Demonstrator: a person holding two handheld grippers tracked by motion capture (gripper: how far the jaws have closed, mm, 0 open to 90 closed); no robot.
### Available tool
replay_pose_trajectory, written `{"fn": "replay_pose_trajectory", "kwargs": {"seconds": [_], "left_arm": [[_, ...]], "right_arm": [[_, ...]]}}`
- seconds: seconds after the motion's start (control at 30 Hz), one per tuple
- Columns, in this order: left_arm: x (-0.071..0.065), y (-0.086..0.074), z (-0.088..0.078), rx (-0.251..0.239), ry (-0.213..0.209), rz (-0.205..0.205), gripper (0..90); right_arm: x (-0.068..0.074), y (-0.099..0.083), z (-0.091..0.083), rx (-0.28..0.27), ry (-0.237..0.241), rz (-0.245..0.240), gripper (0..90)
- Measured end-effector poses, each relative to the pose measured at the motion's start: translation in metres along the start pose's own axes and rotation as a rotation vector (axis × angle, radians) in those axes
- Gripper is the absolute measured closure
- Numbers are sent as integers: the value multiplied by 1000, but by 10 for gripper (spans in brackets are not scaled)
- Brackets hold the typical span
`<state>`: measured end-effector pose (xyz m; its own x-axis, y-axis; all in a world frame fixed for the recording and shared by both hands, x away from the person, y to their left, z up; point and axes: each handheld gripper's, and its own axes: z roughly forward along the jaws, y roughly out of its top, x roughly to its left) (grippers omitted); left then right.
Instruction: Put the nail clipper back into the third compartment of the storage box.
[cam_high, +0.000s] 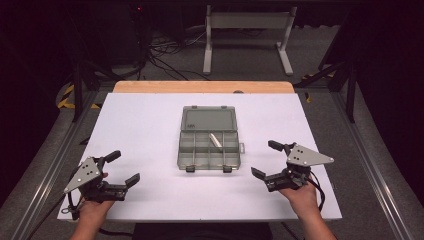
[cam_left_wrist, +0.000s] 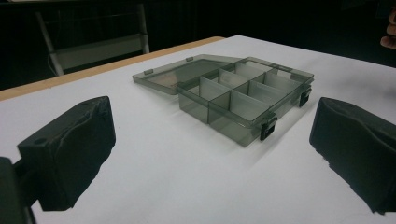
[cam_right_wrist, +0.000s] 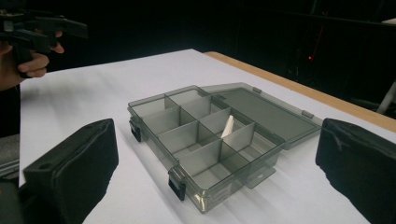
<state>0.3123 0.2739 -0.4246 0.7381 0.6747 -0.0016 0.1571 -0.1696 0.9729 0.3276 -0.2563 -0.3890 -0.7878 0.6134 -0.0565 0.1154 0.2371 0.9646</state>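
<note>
A white table (cam_high: 150, 130) with a wooden far edge; behind it, a white metal frame (cam_high: 247, 22).

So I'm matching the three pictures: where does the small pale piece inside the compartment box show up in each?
High view: the pale piece lies in a back-row compartment, right of centre.
Left gripper view: compartment walls hide it.
Right gripper view: it leans in a mid-box compartment.
Shared landmark: the open lid.
</note>
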Motion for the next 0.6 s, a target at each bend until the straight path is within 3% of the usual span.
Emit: {"fn": "replay_pose_trajectory", "kwargs": {"seconds": [0.5, 0.6], "left_arm": [[0, 0, 0, -6, -7, -2, 9], [0, -1, 0, -4, -12, -3, 8]], "right_arm": [[5, -36, 4, -14, -2, 29, 0], [4, -43, 5, 10, -9, 43, 0]]}}
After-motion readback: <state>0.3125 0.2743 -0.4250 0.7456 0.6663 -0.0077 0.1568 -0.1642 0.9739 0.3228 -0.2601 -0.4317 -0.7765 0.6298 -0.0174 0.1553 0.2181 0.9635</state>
